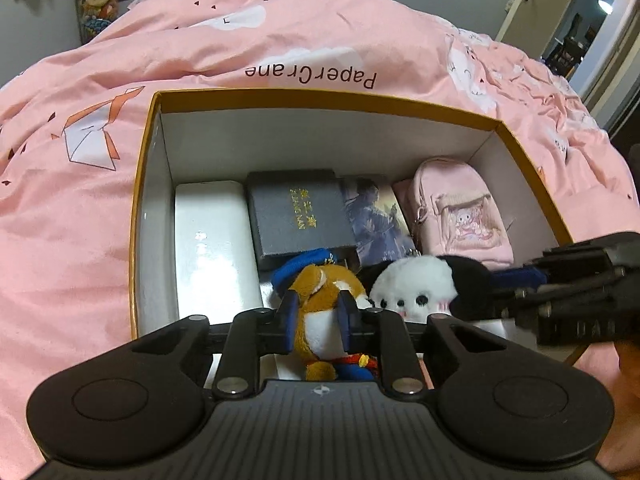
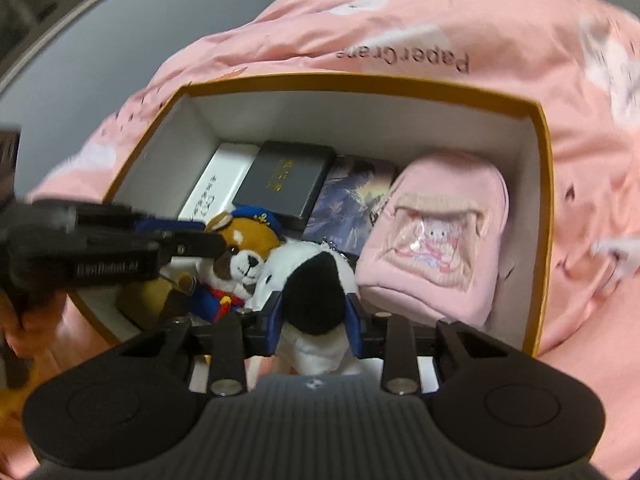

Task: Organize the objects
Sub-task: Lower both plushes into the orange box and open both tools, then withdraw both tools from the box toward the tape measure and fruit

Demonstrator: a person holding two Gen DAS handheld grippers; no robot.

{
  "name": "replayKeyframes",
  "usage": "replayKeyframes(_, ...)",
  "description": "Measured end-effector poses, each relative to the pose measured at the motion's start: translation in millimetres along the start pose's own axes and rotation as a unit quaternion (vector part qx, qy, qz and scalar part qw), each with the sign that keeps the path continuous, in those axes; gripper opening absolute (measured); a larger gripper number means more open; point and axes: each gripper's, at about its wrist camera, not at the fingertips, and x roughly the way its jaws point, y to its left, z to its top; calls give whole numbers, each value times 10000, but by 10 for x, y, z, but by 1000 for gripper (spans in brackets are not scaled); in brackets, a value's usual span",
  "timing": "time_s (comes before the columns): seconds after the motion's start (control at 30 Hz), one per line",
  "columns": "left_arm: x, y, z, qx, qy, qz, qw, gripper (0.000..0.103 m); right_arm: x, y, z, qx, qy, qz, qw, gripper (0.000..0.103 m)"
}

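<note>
An open cardboard box [image 1: 148, 168] with a mustard-coloured rim sits on a bed under a pink quilt [image 1: 280, 40], and both plush toys are at its near end. Along the box floor, left to right, lie a white case [image 1: 212, 240], a dark grey box with gold lettering [image 1: 296, 212], a picture card [image 1: 376, 220] and a small pink backpack [image 1: 460, 208].

The left claw [image 1: 318, 322] is closed on the plush dog in a sailor cap [image 1: 324, 300], its blue pads pressing the toy's body from both sides. To the right, the right claw [image 2: 316, 320] is squeezed on the black-and-white plush [image 2: 308, 276], pads sunk into its fur. The two toys touch each other, between the white case and the backpack.

My reading is that the step in hand is setting both plushes into the box, or possibly lifting them out; the pictures alone do not settle which. If placing, the next move calls for lowering each toy into the free floor near the front wall, then opening the claws without dragging the neighbour along.

The lower halves of both toys are hidden behind the claw bodies. The right wrist view is blurred toward its edges. The lettering on the white case is too small to read, and part of the picture card lies under the dark box.
</note>
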Motion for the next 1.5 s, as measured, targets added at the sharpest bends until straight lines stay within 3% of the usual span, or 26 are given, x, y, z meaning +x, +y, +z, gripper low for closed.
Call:
replayKeyframes(0.13, -27, -33, -20, 171, 21, 243, 9996, 20, 74, -23, 16, 279, -96, 221, 9993, 32)
replayKeyframes(0.37, -12, -41, -32, 202, 17, 284, 9994, 20, 77, 124, -29, -24, -134, -70, 9999, 33)
replayKeyframes(0.43, -50, -50, -33, 180, -24, 261, 9995, 21, 31, 134, -43, -32, -190, -81, 9998, 38)
replayKeyframes(0.6, -398, -173, -97, 283, -527, -26, 9982, 21, -317, 227, -128, -70, -650, -126, 9978, 39)
replayKeyframes(0.7, -716, -363, -212, 587, -998, -250, 9930, 23, -615, 312, -294, -10, -961, -188, 9952, 42)
replayKeyframes(0.83, -968, -662, -454, 950, -1248, -747, 9848, 24, -1021, 401, -652, 67, -1410, -295, 9896, 42)
replayKeyframes(1.0, -926, -958, -778, 1264, -1067, -1029, 9808, 24, -1226, 408, -1210, 327, -1501, -740, 9854, 42)
replayKeyframes(1.23, -657, -1223, -1152, 1628, -644, -717, 9819, 24, -958, 385, -1776, 102, -1121, -1582, 9810, 42)
replayKeyframes(1.5, -567, -1450, -1385, 2236, -342, -315, 9736, 29, -767, 177, -1921, 349, -782, -1381, 9867, 47)
